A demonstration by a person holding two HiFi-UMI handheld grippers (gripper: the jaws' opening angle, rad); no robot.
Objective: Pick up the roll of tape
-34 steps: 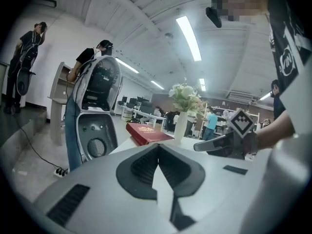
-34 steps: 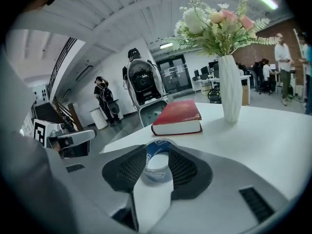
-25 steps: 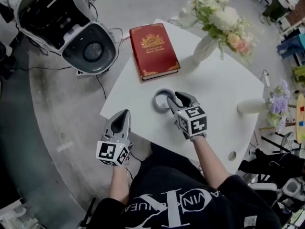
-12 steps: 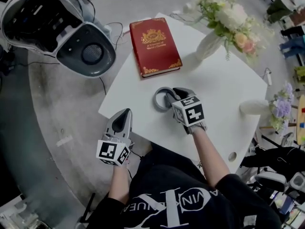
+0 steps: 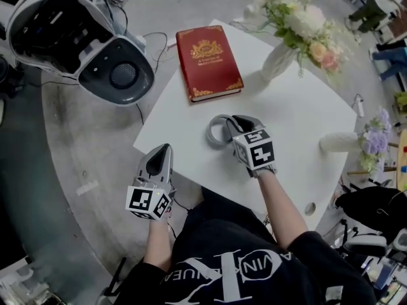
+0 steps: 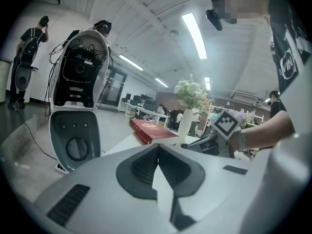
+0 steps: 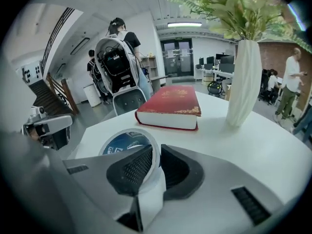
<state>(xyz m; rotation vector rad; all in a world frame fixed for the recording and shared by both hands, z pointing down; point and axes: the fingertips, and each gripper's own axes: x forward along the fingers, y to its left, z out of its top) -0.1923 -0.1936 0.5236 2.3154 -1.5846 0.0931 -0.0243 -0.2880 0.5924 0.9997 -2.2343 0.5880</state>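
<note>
Your right gripper (image 5: 231, 124) has just been closing onto the roll of tape (image 5: 211, 132) mid-table (image 5: 299, 107), gripping its wall, while your left gripper (image 5: 163, 150), near-left, is pinched together, empty.

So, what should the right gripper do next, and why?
Probably lift the right gripper slightly, straight up: its jaws have just been closing and now appear to pinch the wall of the roll of tape, which lies flat on the table.

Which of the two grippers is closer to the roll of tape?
Right. The right gripper has just been closing on the roll of tape, its wall between the jaws; the left gripper hangs apart, by the table edge.
</note>
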